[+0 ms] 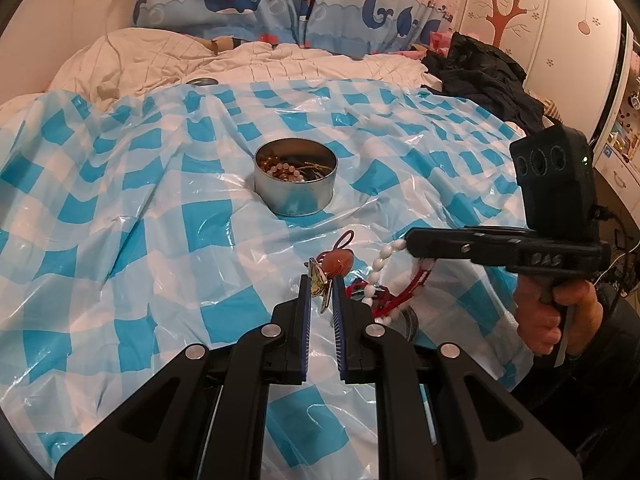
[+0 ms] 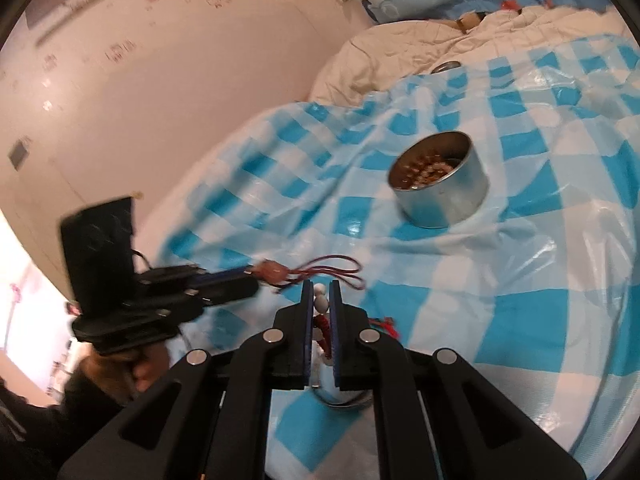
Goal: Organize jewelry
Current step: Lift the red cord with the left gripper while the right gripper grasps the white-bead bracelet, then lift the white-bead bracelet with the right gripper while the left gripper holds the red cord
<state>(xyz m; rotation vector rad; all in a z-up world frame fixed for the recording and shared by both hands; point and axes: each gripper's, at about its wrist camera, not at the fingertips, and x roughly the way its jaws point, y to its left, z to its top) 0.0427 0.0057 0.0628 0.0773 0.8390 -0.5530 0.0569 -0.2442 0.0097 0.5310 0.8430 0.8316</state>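
Both clamped: left gripper (image 1: 321, 289) on what looks like a pendant (image 1: 318, 280), right gripper (image 2: 321, 300) on white beads (image 2: 319, 304)

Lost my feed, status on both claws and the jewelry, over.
Left claw shut on pendant. Right claw shut on white bead bracelet. Tin ahead, open, path clear.

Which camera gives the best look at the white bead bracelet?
The left wrist view: the white bead bracelet hangs as a curved strand with red cord from the right gripper. The right wrist view shows only a few beads pinched between the jaws.
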